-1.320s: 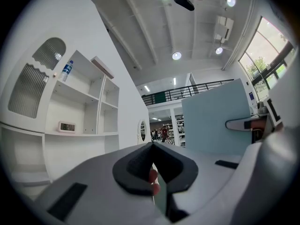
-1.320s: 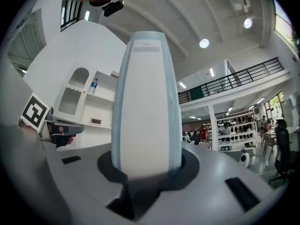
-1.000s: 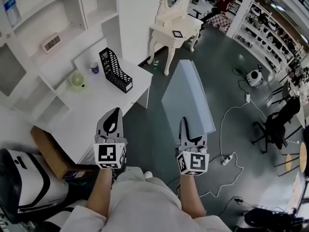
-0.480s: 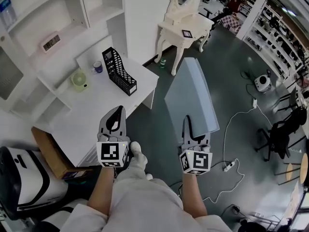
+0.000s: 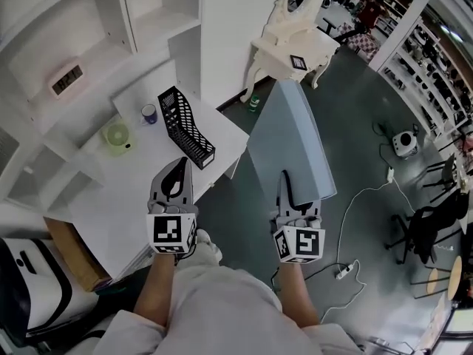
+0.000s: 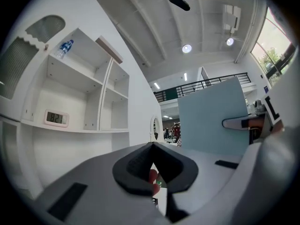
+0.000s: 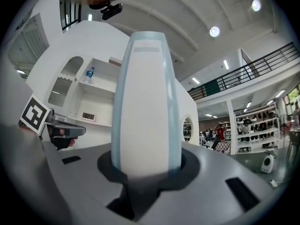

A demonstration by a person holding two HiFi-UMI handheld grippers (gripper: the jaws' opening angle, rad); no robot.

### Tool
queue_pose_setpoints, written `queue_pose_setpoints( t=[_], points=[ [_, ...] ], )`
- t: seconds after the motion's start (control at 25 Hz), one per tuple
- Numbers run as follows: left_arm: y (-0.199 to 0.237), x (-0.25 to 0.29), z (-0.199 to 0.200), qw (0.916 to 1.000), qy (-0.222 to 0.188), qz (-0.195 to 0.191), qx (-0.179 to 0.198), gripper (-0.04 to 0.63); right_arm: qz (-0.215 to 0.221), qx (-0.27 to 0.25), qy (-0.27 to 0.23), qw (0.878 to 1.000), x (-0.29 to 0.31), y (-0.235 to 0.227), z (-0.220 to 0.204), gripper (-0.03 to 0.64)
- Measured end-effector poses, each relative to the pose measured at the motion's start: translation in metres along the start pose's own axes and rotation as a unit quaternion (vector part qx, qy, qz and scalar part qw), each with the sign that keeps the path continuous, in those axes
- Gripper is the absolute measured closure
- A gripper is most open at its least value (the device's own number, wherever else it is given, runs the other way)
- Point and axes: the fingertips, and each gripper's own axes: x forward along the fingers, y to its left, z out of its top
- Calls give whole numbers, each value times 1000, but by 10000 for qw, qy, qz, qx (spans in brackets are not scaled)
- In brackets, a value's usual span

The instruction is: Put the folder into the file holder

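The light blue folder (image 5: 290,135) stands on edge over the dark floor, right of the desk, and my right gripper (image 5: 285,186) is shut on its near end. In the right gripper view the folder (image 7: 145,102) rises from between the jaws of the right gripper (image 7: 145,175). The black mesh file holder (image 5: 185,126) stands on the white desk (image 5: 133,187) near its right edge. My left gripper (image 5: 179,167) is shut and holds nothing; it hovers over the desk just short of the file holder. The left gripper view shows the closed left gripper (image 6: 153,148) and the folder (image 6: 213,116) to its right.
On the desk behind the file holder stand a mug (image 5: 149,113) and a green object (image 5: 116,135). A clock (image 5: 66,80) sits on the shelf unit. A white dressing table (image 5: 290,50) stands beyond the folder. A cardboard box (image 5: 72,248) and a cable (image 5: 362,213) lie on the floor.
Both grippers have moved toward the desk with the folder still held. The file holder now lies closer to the left gripper's tip.
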Motion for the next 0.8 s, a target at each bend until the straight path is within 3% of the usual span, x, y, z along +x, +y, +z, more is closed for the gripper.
queue_pose_setpoints(
  t=[0.44, 0.64, 0.8],
  points=[
    [82, 93, -10, 9996, -3, 278, -93, 600, 503, 75, -106, 9987, 148, 37, -6, 497],
    [100, 107, -19, 9982, 134, 576, -89, 599, 877, 166, -163, 9959, 185, 45, -11, 497],
    [113, 105, -23, 9944, 233, 1029, -29, 600, 1312, 257, -180, 9909, 205, 51, -18, 497]
  ],
)
